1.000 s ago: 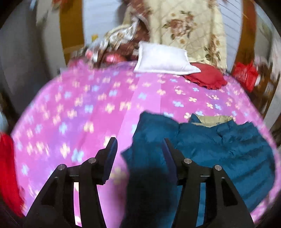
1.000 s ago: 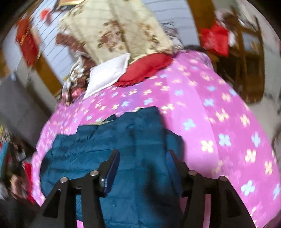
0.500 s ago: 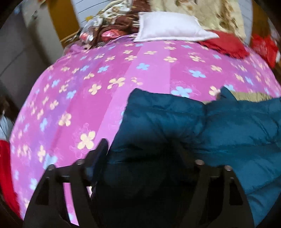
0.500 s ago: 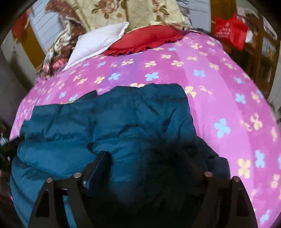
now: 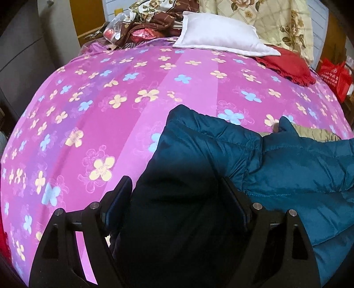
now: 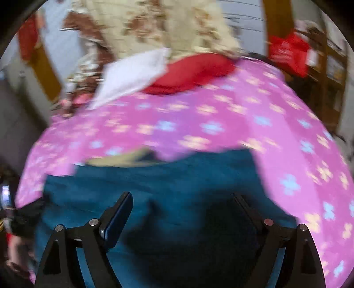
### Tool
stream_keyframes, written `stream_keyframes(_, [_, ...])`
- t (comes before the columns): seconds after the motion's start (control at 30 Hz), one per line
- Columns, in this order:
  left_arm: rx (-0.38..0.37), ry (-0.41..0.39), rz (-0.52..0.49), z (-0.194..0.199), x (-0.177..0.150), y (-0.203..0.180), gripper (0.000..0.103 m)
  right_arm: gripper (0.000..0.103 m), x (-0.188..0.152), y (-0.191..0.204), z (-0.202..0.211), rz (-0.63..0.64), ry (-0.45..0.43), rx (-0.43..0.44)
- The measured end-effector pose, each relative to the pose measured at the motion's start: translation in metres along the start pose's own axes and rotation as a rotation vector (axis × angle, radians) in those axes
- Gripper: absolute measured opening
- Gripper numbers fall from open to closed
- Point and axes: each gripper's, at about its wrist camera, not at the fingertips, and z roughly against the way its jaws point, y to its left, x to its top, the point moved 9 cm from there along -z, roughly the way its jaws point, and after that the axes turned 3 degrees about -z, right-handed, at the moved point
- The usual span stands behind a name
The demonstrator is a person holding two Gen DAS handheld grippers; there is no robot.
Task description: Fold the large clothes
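Note:
A teal quilted jacket (image 5: 287, 168) with a tan lining at the collar lies on the pink flowered bed cover (image 5: 110, 99). My left gripper (image 5: 177, 188) is open, its jaws wide apart on either side of the jacket's left part, close over the dark fabric. In the blurred right wrist view the jacket (image 6: 177, 181) lies flat across the near half of the bed. My right gripper (image 6: 183, 199) is open and wide above the jacket, holding nothing.
A white pillow (image 5: 219, 35) and a red cushion (image 5: 287, 64) lie at the head of the bed, with a floral quilt (image 5: 276, 20) behind. Crumpled clothes (image 5: 150, 24) sit at the back left. A red bag (image 5: 336, 75) is at the right.
My left gripper has stayed low over the jacket's left part. My right gripper has pulled back and up from the jacket; its view is now blurred by motion.

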Motion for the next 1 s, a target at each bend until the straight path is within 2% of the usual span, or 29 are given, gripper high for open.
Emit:
stream_keyframes(0.07, [-0.003,-0.002,0.003,0.0,-0.001,0.001,0.081,0.087,0.002,0.039,-0.016,0.07,0.042,0.029])
stream_keyframes(0.13, [-0.009,0.0,0.01,0.0,-0.001,0.001,0.081,0.087,-0.001,0.047,-0.045,0.108,0.106,-0.089])
stream_keyframes(0.17, [-0.016,0.003,0.018,0.0,-0.001,0.001,0.082,0.087,-0.008,0.034,-0.067,0.072,0.18,-0.193])
stream_keyframes(0.2, [-0.019,0.005,0.023,0.001,-0.001,0.002,0.082,0.087,-0.01,0.028,-0.075,0.049,0.201,-0.218])
stream_keyframes(0.3, [-0.017,0.013,0.012,0.004,-0.001,0.002,0.081,0.087,-0.007,0.022,-0.068,0.004,0.152,-0.2])
stream_keyframes(0.43, [0.017,-0.075,-0.015,0.042,0.002,0.005,0.081,0.087,0.005,0.02,-0.007,0.025,-0.002,-0.165])
stream_keyframes(0.53, [-0.034,-0.151,-0.022,0.092,0.0,0.002,0.081,0.087,-0.003,0.021,0.046,0.036,-0.056,-0.128])
stream_keyframes(0.67, [-0.09,-0.279,-0.073,0.174,-0.019,-0.005,0.083,0.088,-0.053,0.017,0.129,0.079,-0.087,-0.109])
stream_keyframes(0.7, [-0.101,-0.301,-0.095,0.194,-0.031,-0.008,0.089,0.088,-0.067,0.017,0.144,0.091,-0.088,-0.105])
stream_keyframes(0.73, [-0.11,-0.303,-0.117,0.211,-0.045,-0.01,0.102,0.088,-0.082,0.017,0.159,0.102,-0.092,-0.097])
stream_keyframes(0.8, [-0.133,-0.308,-0.157,0.231,-0.069,-0.016,0.103,0.088,-0.123,0.015,0.2,0.123,-0.121,-0.093])
stream_keyframes(0.87, [-0.122,-0.322,-0.185,0.246,-0.094,-0.019,0.103,0.088,-0.152,0.009,0.225,0.124,-0.139,-0.098])
stream_keyframes(1.0, [-0.156,-0.294,-0.171,0.258,-0.143,-0.03,0.103,0.088,-0.215,0.0,0.265,0.095,-0.153,-0.106])
